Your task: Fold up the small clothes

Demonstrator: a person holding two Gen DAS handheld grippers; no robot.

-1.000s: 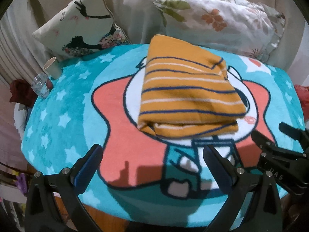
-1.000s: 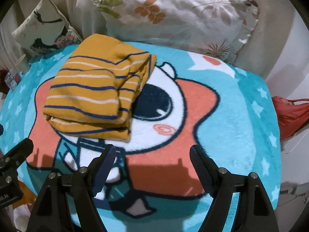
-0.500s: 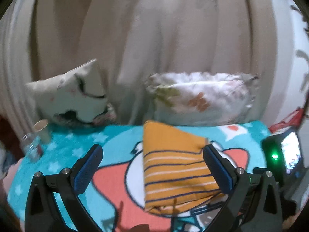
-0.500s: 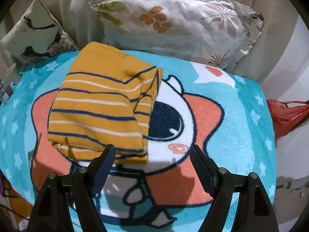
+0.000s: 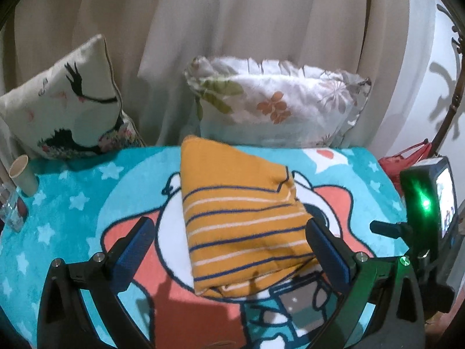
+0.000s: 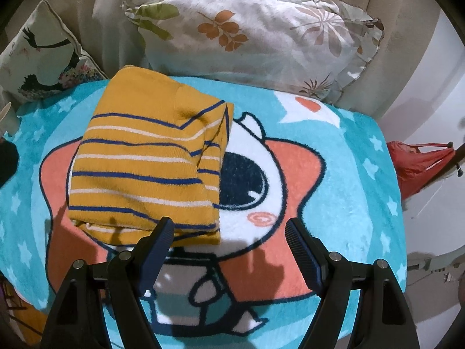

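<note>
Pillows close behind folded garment

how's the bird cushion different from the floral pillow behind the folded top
The bird cushion has plain piped edges and black crane figures; the floral pillow has a ruffled edge and orange and green leaf prints. The cushion sits at the back left, the pillow directly behind the striped top. Both lean upright against the beige curtain.

Two pillows against a beige curtain, a paper cup on the cartoon blanket.
</note>
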